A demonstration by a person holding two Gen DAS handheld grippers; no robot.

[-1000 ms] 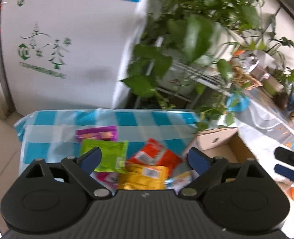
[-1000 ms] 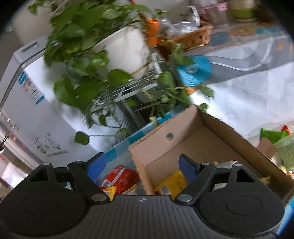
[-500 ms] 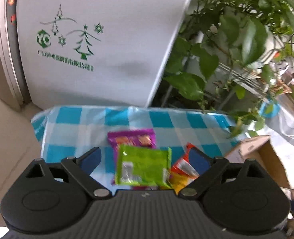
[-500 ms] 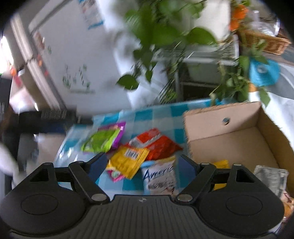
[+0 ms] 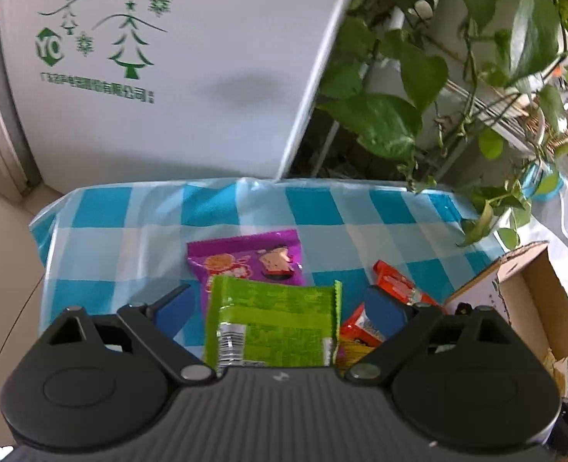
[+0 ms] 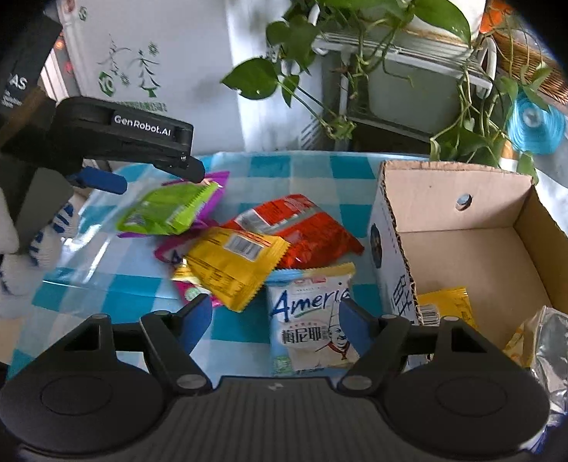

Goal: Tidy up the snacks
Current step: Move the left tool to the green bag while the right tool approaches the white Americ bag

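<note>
Hovering over a green foil snack packet, the left gripper had its blue-tipped jaws spread wide either side of it.

The packet lay on a purple snack bag on the blue-checked tablecloth. The right gripper, also spread apart, framed a white-and-blue snack packet just beside the open cardboard box, near red and yellow packets.

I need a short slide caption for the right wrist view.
Open right gripper above a white packet, beside the box.
</note>
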